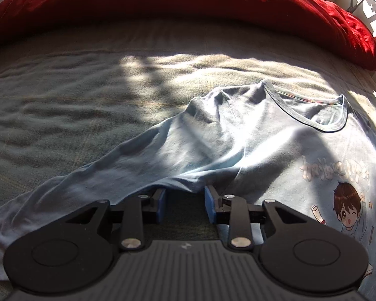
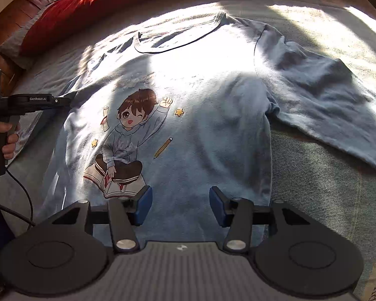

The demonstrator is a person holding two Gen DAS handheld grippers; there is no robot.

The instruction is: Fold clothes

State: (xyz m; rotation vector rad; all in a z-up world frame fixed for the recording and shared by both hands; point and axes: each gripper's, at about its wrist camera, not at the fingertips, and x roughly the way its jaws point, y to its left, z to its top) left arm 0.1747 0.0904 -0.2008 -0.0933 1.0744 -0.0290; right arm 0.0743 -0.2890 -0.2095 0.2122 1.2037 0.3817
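Sunlight falls in patches over the pale blue cotton T-shirt [image 2: 213,115] with a cartoon boy print [image 2: 127,135], spread face up on the grey-green woven bed cover [image 1: 62,105]. Only my right wrist view shows the whole print, the shirt's right sleeve [image 2: 325,95] lying out flat, and a hand [image 2: 5,138] on the black handle of my left gripper [image 2: 62,101], whose tip sits at the shirt's left edge. My left wrist view alone shows the left sleeve [image 1: 75,188] stretching away, rumpled at the shoulder, and the dark-trimmed neckline [image 1: 310,110].

My left gripper's [image 1: 185,204] 2 blue-padded fingers [image 1: 161,204] stand partly open, the sleeve's lower edge just ahead of them, gripping nothing. My right gripper's [image 2: 180,205] fingers [image 2: 144,205] are spread wider above the shirt's lower front, empty.

A red quilt [image 1: 188,2] is bunched along the far side of the bed.
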